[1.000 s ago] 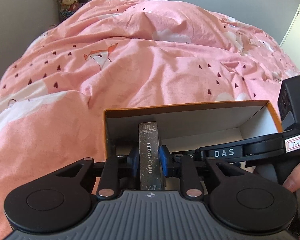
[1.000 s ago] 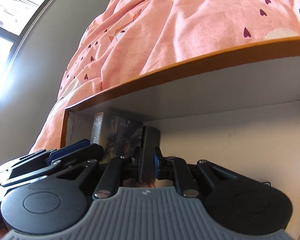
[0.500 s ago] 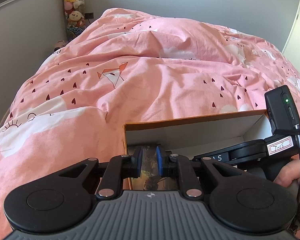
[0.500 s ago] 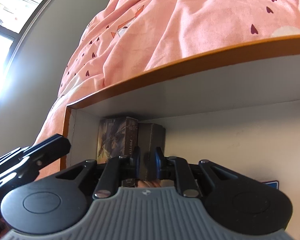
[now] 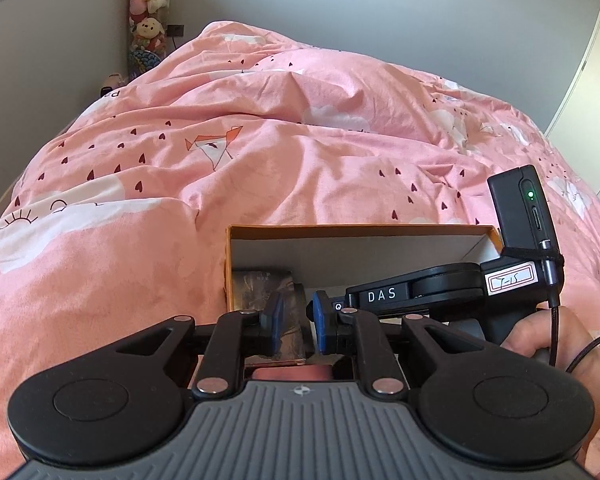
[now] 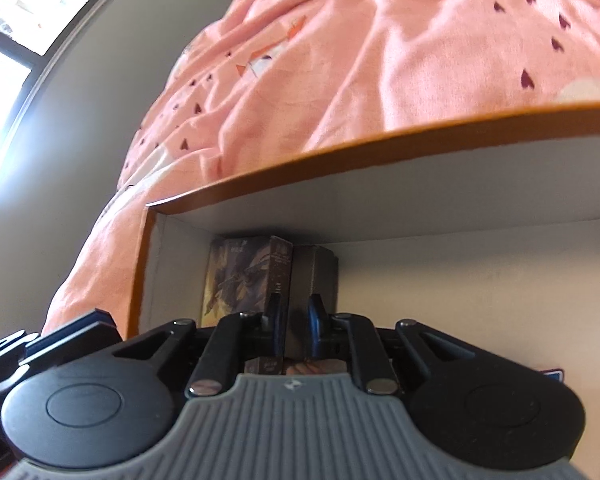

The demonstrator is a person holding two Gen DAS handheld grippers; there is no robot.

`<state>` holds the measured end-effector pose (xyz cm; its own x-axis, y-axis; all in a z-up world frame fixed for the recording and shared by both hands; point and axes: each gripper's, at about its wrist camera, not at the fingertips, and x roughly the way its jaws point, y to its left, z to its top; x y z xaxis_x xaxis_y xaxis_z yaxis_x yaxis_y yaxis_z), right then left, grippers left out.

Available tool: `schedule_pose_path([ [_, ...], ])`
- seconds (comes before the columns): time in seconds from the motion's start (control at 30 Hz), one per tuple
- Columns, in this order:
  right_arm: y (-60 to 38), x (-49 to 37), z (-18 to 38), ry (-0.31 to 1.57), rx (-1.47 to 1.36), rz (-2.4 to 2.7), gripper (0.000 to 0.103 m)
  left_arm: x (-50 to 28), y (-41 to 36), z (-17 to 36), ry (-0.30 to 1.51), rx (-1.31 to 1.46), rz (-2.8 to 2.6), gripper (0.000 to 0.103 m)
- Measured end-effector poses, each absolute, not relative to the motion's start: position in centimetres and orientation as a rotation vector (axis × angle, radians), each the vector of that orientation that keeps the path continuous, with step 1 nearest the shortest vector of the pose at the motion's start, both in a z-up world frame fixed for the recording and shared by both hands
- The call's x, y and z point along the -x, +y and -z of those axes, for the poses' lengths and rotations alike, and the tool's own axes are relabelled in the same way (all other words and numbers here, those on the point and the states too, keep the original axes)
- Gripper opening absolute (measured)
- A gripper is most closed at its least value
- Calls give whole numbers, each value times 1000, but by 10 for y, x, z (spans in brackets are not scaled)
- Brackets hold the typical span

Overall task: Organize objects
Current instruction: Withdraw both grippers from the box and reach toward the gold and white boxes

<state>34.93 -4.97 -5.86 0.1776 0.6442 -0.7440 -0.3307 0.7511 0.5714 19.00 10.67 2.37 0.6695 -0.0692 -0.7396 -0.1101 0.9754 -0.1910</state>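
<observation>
An orange-rimmed cardboard box [image 5: 340, 229] with a white inside lies on the pink bed. Two dark photo card packs stand side by side in its left corner: a printed one [image 6: 240, 276] against the wall and a plainer one [image 6: 318, 276] beside it. My left gripper [image 5: 296, 322] is open above the near edge, with a pack [image 5: 290, 334] between its blue pads, untouched on the right. My right gripper [image 6: 296, 330] is inside the box, slightly open around the plainer pack. Its body [image 5: 412, 292] shows in the left wrist view.
The pink heart-print duvet [image 5: 280, 152] surrounds the box. A column of plush toys [image 5: 148, 12] stands at the far wall. The right part of the box floor [image 6: 480, 300] is bare white. A hand [image 5: 540, 336] holds the right gripper.
My left gripper has let go of its pack, opened and pulled back and up. My right gripper has loosened on the plainer pack, which now stands against the printed one.
</observation>
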Motion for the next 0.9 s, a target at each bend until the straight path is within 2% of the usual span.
schedule_pose_path([
  [0.17, -68, -315, 20, 1087, -217, -722, 21, -161, 92, -37, 802, 235, 28, 18],
  [0.23, -81, -295, 7, 1039, -192, -723, 31, -148, 85, -40, 798, 228, 50, 18],
  [0.53, -146, -189, -32, 854, -134, -656, 33, -95, 46, -20, 902, 219, 189, 18],
  [0.67, -168, -146, -24, 847, -89, -574, 33, -81, 24, 8, 1009, 210, 258, 18],
  [0.9, -197, -93, 11, 982, -76, -430, 33, -60, -5, 40, 1166, 150, 332, 18],
])
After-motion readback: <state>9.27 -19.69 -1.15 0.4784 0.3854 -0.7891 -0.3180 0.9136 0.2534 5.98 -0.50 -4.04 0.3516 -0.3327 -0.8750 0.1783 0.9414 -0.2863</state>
